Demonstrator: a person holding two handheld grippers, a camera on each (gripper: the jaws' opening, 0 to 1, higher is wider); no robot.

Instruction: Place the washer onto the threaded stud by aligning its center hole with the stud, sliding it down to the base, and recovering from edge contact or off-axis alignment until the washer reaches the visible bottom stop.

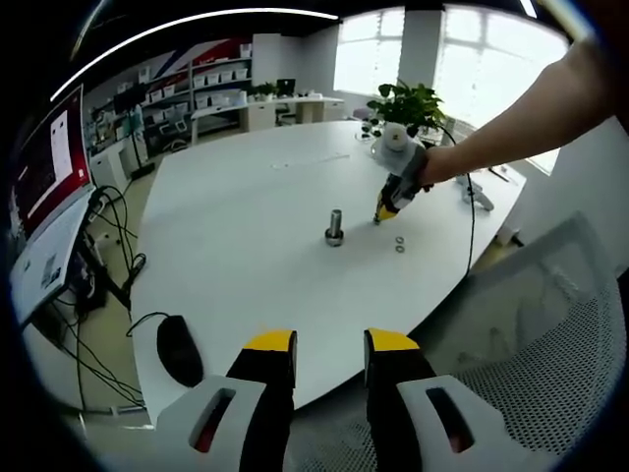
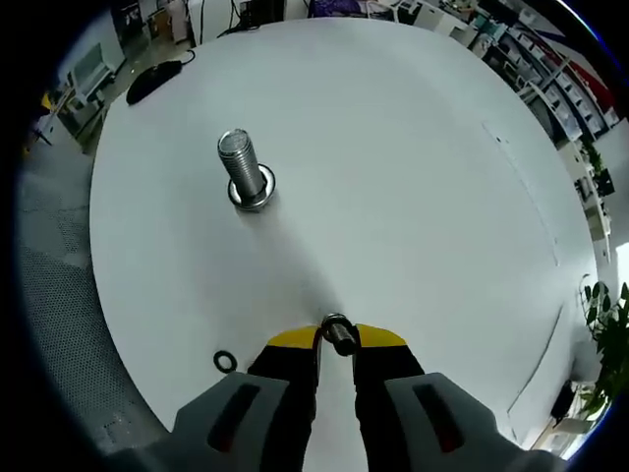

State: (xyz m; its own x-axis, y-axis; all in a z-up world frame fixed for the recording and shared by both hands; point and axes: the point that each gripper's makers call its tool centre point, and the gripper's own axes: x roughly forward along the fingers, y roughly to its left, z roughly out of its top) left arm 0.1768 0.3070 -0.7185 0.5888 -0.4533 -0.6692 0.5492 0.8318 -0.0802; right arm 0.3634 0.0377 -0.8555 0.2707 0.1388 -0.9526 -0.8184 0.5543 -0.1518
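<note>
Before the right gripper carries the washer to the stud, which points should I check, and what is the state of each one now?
1. Washer held between the right gripper's tips: ok.
2. Washer hole over the stud: not ok, the stud stands apart, ahead and left.
3. Stud upright on the table: ok.
4. Stud top bare: ok.
5. Left gripper clear of the stud: ok, open at the table edge.
6. Spare washer out of the path: ok.
</note>
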